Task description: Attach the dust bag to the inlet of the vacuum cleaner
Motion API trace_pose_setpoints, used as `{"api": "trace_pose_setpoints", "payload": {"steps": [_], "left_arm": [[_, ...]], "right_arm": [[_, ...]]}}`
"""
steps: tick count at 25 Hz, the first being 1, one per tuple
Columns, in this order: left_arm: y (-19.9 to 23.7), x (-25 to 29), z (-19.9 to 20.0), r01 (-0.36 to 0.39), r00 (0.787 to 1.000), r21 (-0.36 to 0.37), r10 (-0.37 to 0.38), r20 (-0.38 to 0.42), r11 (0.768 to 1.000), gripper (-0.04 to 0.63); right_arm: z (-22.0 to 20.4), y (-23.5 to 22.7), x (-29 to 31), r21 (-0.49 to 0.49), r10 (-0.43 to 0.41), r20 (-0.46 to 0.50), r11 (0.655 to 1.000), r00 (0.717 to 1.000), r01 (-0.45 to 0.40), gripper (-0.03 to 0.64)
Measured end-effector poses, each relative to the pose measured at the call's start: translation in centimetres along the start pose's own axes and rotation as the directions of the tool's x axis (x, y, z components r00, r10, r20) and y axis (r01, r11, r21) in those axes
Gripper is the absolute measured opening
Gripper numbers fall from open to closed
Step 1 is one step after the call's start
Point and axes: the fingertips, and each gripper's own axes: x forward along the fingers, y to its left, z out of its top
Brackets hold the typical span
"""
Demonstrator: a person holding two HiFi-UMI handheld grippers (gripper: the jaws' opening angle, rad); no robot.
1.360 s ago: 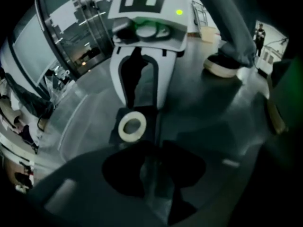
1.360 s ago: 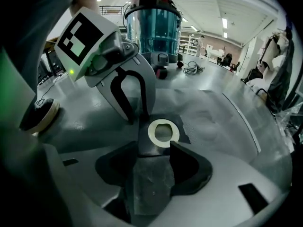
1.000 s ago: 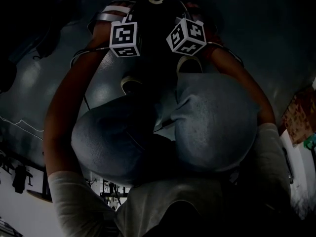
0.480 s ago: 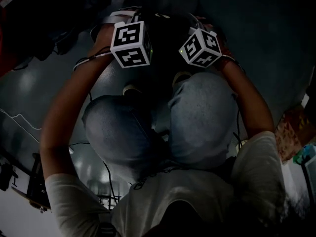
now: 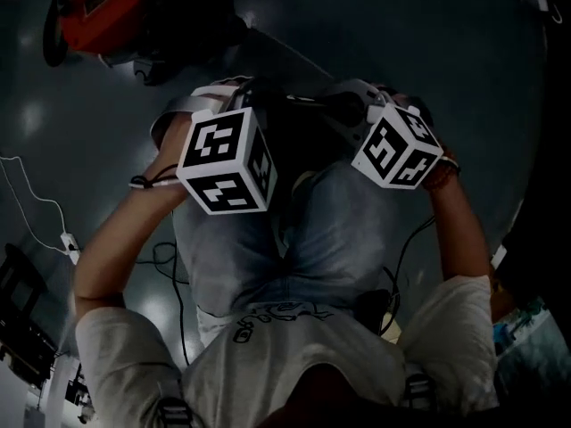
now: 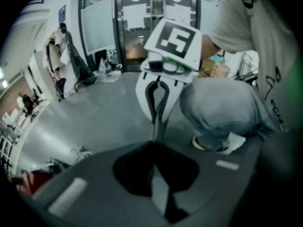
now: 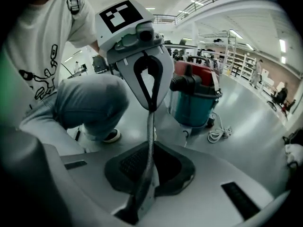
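Note:
The dust bag [image 7: 150, 141] shows edge-on as a thin grey sheet stretched between my two grippers, well above the floor. My right gripper [image 7: 142, 200] is shut on its near edge, and my left gripper [image 7: 152, 105] pinches the far edge. In the left gripper view the same bag [image 6: 159, 126] runs from my left gripper [image 6: 160, 193] up to my right gripper [image 6: 158, 119]. The vacuum cleaner [image 7: 195, 96], with a red lid and a teal drum, stands on the floor beyond the bag, its black inlet [image 7: 180, 83] facing me. In the head view the vacuum cleaner [image 5: 98, 12] is at the top left.
A coiled white cable [image 7: 218, 134] lies beside the vacuum. Another white cord [image 5: 36, 212] trails over the floor at the left. The person's legs [image 5: 294, 239] and a shoe [image 7: 111, 136] are just below the grippers. Glass doors [image 6: 142, 22] and shelving [image 7: 236, 56] stand far off.
The person has risen from a crouch. Both marker cubes came up toward the head camera and spread apart, and the red vacuum has come into view at the top left.

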Motion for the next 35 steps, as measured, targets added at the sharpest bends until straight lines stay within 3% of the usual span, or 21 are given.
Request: {"api": "trace_pose_setpoints", "payload": {"steps": [5, 9, 16, 21, 25, 29, 35], "left_arm": [[-1.2, -7.1, -2.6, -0.085, 0.995, -0.08, 0.081, -0.06, 0.993, 0.007], [-1.6, -11.0, -5.4, -0.154, 0.987, -0.184, 0.143, -0.072, 0.971, 0.007], [1.2, -13.2, -11.9, -0.333, 0.943, -0.269, 0.311, -0.122, 0.904, 0.006], [5.0, -13.0, -14.7, -0.397, 0.917, -0.3, 0.384, -0.105, 0.867, 0.006], [7.6, -12.6, -14.9, -0.436, 0.9, -0.267, 0.425, -0.1, 0.86, 0.006], [8.5, -12.5, -14.7, -0.457, 0.889, -0.223, 0.445, -0.105, 0.861, 0.006], [8.4, -12.2, -15.7, -0.455, 0.888, -0.278, 0.453, -0.073, 0.846, 0.006]], "right_arm": [[7.4, 1.4, -0.5, -0.151, 0.108, 0.026, 0.983, 0.994, -0.103, 0.038], [12.0, 1.9, 0.9, -0.246, 0.158, 0.035, 0.958, 0.987, -0.144, 0.037], [17.0, -1.0, 5.9, -0.341, 0.045, 0.032, 0.939, 0.998, -0.031, 0.037], [18.2, -4.4, 8.3, -0.334, -0.07, 0.022, 0.94, 0.997, 0.073, 0.037], [18.1, -7.0, 8.7, -0.314, -0.123, 0.022, 0.941, 0.992, 0.124, 0.037], [18.1, -7.9, 8.6, -0.266, -0.106, 0.04, 0.957, 0.994, 0.113, 0.038], [18.5, -8.0, 8.9, -0.303, -0.104, 0.031, 0.947, 0.994, 0.109, 0.041]]}}
